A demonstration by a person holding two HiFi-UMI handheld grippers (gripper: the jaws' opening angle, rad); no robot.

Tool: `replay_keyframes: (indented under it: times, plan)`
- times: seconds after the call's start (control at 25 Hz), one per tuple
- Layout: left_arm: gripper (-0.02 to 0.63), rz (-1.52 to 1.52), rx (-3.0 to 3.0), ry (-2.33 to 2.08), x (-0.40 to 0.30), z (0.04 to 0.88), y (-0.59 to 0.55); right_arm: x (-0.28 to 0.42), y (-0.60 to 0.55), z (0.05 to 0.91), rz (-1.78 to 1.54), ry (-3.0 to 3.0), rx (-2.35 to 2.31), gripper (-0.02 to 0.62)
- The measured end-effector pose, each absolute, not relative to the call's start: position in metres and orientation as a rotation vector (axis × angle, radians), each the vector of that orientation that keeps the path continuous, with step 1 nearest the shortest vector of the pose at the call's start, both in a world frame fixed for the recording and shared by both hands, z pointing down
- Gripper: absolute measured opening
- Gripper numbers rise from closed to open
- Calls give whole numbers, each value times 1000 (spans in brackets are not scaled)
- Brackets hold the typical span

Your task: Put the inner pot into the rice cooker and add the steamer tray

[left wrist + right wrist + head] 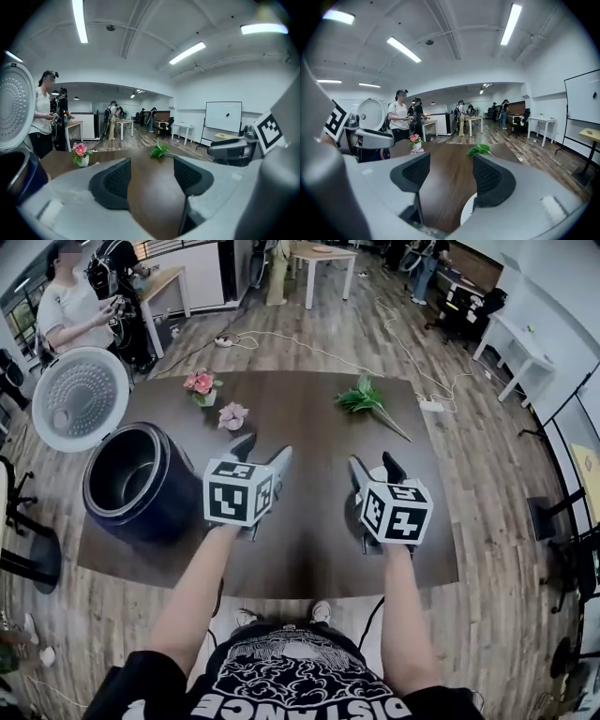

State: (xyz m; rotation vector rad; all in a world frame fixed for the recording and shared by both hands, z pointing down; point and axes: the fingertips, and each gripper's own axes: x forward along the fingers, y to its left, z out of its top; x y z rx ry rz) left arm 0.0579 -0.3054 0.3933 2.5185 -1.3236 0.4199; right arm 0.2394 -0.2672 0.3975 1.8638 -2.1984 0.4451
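Grey L gripper & R gripper w/ b/w marker cubes, black ribbed pads; black tee, white print.

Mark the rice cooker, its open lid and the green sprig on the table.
rice cooker (155, 517), head view, dark outer wall.
open lid (80, 397), head view, perforated inner face.
green sprig (364, 397), head view, leaves.

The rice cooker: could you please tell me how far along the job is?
The rice cooker stands lid open, what looks like the inner pot seated. Nothing is in hand: the left gripper and right gripper hover with jaws open, empty. No steamer tray clearly shows; adding it remains.
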Motion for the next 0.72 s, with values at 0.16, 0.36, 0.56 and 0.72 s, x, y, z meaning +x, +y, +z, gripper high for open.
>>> replay_keyframes:
  times: [0.16, 0.36, 0.56, 0.72]
  plan:
    - [284, 448, 2537, -1235, 100, 405, -298, 280, -251, 402, 465, -2155, 1924, 288]
    - [304, 484, 2556, -1129, 147, 418, -287, 328, -233, 412, 532, -2121, 1985, 301]
    - [304, 476, 2533, -1101, 176, 430, -287, 365, -221, 428, 601, -2107, 2003, 310]
    - [304, 488, 2523, -1058, 204, 445, -285, 390, -216, 445, 649, -2083, 1992, 311]
